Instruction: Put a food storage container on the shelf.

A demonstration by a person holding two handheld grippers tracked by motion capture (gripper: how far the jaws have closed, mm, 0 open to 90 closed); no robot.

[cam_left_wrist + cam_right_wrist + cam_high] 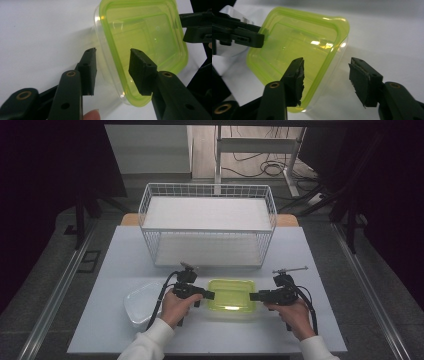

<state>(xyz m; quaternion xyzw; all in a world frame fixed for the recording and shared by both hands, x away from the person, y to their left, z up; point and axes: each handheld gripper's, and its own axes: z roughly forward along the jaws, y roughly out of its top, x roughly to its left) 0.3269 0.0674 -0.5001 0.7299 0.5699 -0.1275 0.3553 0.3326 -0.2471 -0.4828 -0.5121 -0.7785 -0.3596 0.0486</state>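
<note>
Two black grippers stand at the two short ends of a clear plastic box with a yellow-green lid (231, 296), which rests on the white surface (320, 270) in its near middle part. The left gripper (209, 294) reaches the left end of this box from the left, and the right gripper (254, 296) reaches the right end from the right; both lie about level and point toward each other.

In the left gripper view, the jaws of the left gripper (112, 68) are partly open, with the edge of the box (142, 50) between them. One pad is beside the clear wall and the other is over the green lid, and I cannot see that they press on it.

In the right gripper view, the right gripper (325, 75) is also partly open around the corner of the box (299, 50). Its left pad is over the lid, and its right pad stands apart from the clear wall.

To the left of the box, near the left hand (175, 307), lies a clear plastic container (142, 302). Farther on the surface stands a white wire basket (207, 225).
</note>
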